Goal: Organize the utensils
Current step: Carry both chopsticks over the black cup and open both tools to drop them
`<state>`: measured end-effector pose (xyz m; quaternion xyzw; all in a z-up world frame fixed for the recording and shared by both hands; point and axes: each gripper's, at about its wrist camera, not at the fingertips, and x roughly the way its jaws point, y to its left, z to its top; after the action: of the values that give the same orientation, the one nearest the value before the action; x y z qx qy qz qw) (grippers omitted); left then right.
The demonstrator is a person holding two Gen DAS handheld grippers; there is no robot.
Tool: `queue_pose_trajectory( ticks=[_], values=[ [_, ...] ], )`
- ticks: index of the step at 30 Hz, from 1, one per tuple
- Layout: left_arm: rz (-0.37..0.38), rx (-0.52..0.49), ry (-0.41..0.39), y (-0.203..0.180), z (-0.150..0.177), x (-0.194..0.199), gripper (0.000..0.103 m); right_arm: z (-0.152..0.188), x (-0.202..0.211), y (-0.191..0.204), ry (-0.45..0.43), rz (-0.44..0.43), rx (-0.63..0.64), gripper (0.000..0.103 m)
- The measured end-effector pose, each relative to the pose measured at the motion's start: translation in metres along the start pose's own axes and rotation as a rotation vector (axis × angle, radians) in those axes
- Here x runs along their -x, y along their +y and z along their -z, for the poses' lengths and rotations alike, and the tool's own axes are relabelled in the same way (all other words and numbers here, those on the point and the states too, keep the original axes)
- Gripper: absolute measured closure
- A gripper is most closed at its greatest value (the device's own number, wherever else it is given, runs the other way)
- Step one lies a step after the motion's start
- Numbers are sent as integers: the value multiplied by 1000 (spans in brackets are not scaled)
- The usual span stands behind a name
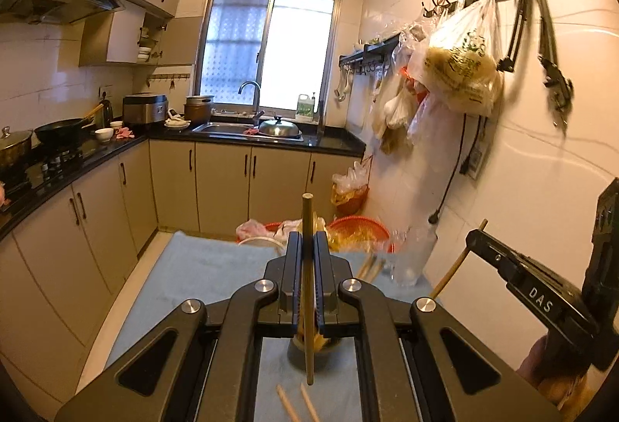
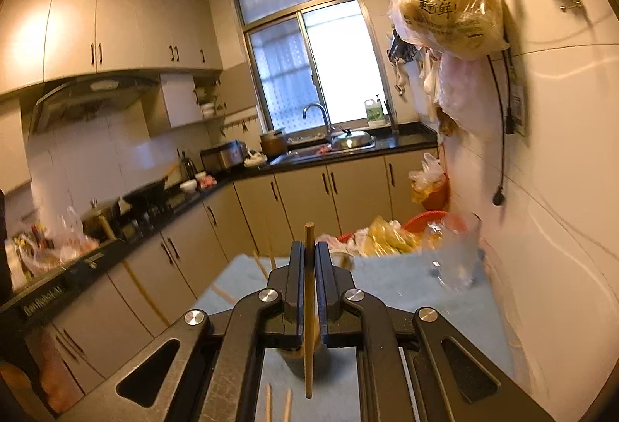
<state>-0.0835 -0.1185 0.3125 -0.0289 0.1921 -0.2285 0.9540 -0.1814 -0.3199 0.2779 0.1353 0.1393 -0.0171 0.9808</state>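
In the left wrist view my left gripper [image 1: 307,240] is shut on a wooden chopstick [image 1: 308,213] that stands upright between its jaws. Below it a dark holder [image 1: 298,360] with several chopsticks stands on the blue cloth [image 1: 201,267]. My right gripper [image 1: 476,238] shows at the right, shut on a second chopstick [image 1: 454,265]. In the right wrist view the right gripper [image 2: 309,247] clamps its upright chopstick [image 2: 309,240] over the dark holder [image 2: 294,362]. Loose chopsticks [image 1: 288,402] [image 2: 276,402] lie on the cloth near me.
A clear glass [image 1: 410,259] [image 2: 456,255] stands at the cloth's far right by the tiled wall. More chopsticks [image 1: 369,267] lie near it. Red baskets [image 1: 359,228] with plastic bags sit beyond the table. Beige cabinets [image 1: 96,228] line the left side.
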Motion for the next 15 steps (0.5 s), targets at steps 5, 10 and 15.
queue_pose_trajectory(
  ticks=[5, 10, 15],
  values=[
    [11, 21, 16, -3, -18, -46, 98, -18, -31, -5, -27, -10, -48, 97],
    [-2, 12, 92, -3, -4, -95, 98, -8, -73, -12, 25, 20, -57, 97],
    [-17, -19, 207, -5, 25, -130, 98, 20, -113, -24, 137, 26, -81, 96]
  ],
)
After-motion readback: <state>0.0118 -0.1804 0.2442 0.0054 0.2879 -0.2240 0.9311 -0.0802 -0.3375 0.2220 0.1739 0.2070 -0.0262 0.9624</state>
